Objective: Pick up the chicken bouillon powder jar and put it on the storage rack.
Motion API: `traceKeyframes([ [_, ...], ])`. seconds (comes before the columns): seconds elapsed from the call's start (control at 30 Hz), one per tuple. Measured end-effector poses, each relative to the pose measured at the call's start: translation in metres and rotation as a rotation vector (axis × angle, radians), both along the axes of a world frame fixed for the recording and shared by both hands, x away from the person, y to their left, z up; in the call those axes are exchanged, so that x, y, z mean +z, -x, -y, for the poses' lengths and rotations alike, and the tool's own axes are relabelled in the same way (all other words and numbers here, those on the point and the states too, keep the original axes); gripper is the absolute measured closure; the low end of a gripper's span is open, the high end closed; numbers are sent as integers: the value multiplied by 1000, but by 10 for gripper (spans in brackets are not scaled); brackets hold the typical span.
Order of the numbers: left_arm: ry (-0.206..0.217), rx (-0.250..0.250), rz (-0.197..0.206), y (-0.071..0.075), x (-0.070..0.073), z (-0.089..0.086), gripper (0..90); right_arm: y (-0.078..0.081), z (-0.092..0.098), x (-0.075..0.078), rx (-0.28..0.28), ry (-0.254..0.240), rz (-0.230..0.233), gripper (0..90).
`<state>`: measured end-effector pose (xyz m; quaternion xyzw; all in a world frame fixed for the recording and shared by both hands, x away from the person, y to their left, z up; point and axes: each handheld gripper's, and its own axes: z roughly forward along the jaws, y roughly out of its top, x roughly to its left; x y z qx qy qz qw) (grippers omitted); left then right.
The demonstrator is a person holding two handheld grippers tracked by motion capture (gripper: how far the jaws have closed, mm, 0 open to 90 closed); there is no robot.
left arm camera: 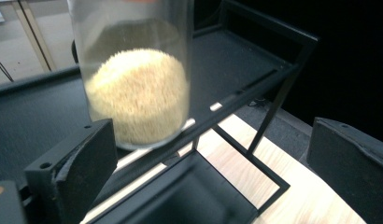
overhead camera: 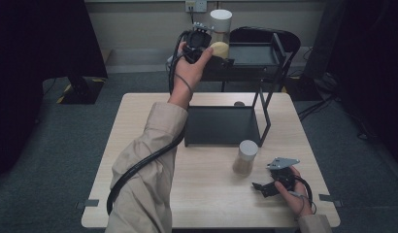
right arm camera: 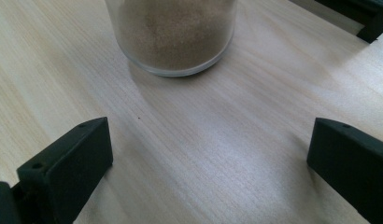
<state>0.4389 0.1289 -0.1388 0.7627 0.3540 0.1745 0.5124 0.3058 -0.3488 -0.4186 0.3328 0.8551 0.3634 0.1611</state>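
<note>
On upper shelf (overhead camera: 253, 54): yellow-grain jar (left arm camera: 136, 74) stood; your left gripper (left arm camera: 203, 154) gaped wide, empty.
By table (overhead camera: 207, 194) front: brown-grain jar (right arm camera: 173, 35) awaited shelving; your right gripper (right arm camera: 208, 158) spread wide.

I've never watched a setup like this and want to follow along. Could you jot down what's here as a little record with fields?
Setting: pale wooden table with a black two-tier metal rack at its far side
Upper shelf: glass jar of pale yellow grains, white lid, standing near the shelf's front edge
Table top: glass jar of brown grains, grey lid, in front of the rack
Left gripper: raised at the upper shelf, jaws open, the yellow jar just beyond them
Right gripper: low on the table, jaws open, facing the brown jar without touching
</note>
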Motion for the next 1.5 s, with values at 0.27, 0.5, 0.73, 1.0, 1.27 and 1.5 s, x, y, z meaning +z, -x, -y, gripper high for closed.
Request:
traceKeyframes([
  [0.27,7,-11,-1,8,-15,-10,11,0,0,0,-1,-1,-1,0],
  [0.5,3,-36,-6,12,-36,-19,11,0,0,0,-1,-1,0,0],
  [0.73,7,-49,-14,16,-58,-25,12,0,0,0,-1,-1,0,0],
  [1.0,14,-59,-37,22,-87,-32,12,0,0,0,-1,-1,0,0],
  [1.27,10,-64,-48,28,-115,-39,13,0,0,0,-2,-2,0,0],
  [1.5,-15,-61,-71,35,-136,-46,13,0,0,0,-1,-2,0,0],
])
